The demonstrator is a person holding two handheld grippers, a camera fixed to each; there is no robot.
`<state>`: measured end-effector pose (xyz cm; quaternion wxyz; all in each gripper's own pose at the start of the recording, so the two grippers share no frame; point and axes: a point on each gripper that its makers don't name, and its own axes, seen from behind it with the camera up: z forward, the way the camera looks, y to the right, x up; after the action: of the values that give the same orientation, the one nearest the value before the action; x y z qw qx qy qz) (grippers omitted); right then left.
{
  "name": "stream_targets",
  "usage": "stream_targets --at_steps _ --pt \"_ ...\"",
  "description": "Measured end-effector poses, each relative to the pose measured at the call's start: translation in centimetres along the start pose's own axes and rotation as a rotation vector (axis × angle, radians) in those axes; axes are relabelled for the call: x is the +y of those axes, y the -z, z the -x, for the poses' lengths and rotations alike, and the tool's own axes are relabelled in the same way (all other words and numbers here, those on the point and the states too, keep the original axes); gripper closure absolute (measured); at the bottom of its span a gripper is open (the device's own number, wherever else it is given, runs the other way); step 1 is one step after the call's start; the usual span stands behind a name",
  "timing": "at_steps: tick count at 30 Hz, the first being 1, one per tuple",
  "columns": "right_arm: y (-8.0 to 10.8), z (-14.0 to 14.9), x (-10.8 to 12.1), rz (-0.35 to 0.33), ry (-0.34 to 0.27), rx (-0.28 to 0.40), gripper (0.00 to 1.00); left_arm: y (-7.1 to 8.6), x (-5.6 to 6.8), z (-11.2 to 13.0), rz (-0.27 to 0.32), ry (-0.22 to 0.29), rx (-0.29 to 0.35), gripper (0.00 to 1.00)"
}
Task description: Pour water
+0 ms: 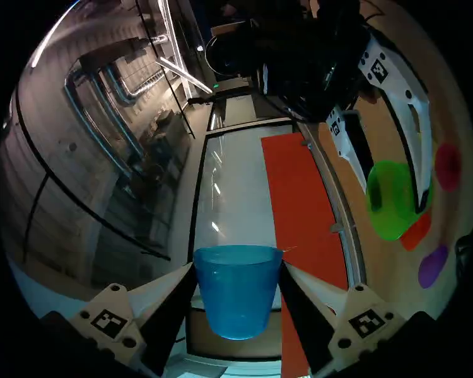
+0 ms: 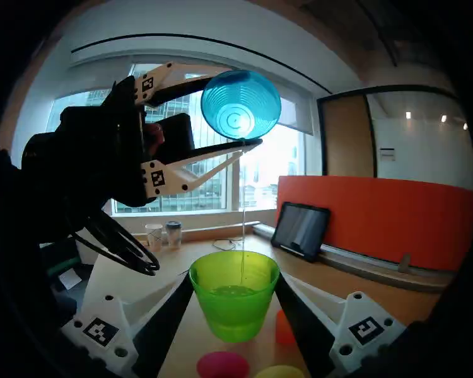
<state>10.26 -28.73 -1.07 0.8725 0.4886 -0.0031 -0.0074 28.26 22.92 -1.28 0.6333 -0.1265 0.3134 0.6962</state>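
Nearest to you in the right gripper view, your right gripper (image 2: 235, 286) has its fingers clamped on both sides of the green cup (image 2: 235, 312). It holds the cup upright over the counter (image 2: 186, 340), so the open mouth can receive water. Some water lies in it, well under the rim. Just below stand a pink cup (image 2: 222, 365) and an orange one (image 2: 284, 327), near enough that a spill could reach them. A thin stream (image 2: 243, 208) falls straight into the middle of the green cup. Higher and farther, your left gripper (image 2: 231, 110) grasps the blue cup (image 2: 241, 104) between both fingers and tips it far over, with its lip directly above the green mouth; this is why the stream lands inside. I judge the pouring is underway, and a steady tilt matters next. Far behind are a tablet (image 2: 301, 230), an orange partition (image 2: 388, 214) and the window (image 2: 268, 170).
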Motion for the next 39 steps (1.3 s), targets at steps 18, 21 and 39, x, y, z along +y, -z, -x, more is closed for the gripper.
stream_targets --at_steps 18,21,39 --pt "0.3 0.0 0.2 0.011 0.001 0.004 0.09 0.0 0.6 1.0 0.032 0.189 -0.019 0.14" --pt "0.4 -0.1 0.3 0.016 0.003 0.007 0.09 -0.1 0.7 1.3 0.036 0.256 -0.023 0.14" --pt "1.3 -0.1 0.8 0.039 -0.004 0.02 0.09 -0.2 1.7 3.1 0.065 0.627 -0.072 0.14"
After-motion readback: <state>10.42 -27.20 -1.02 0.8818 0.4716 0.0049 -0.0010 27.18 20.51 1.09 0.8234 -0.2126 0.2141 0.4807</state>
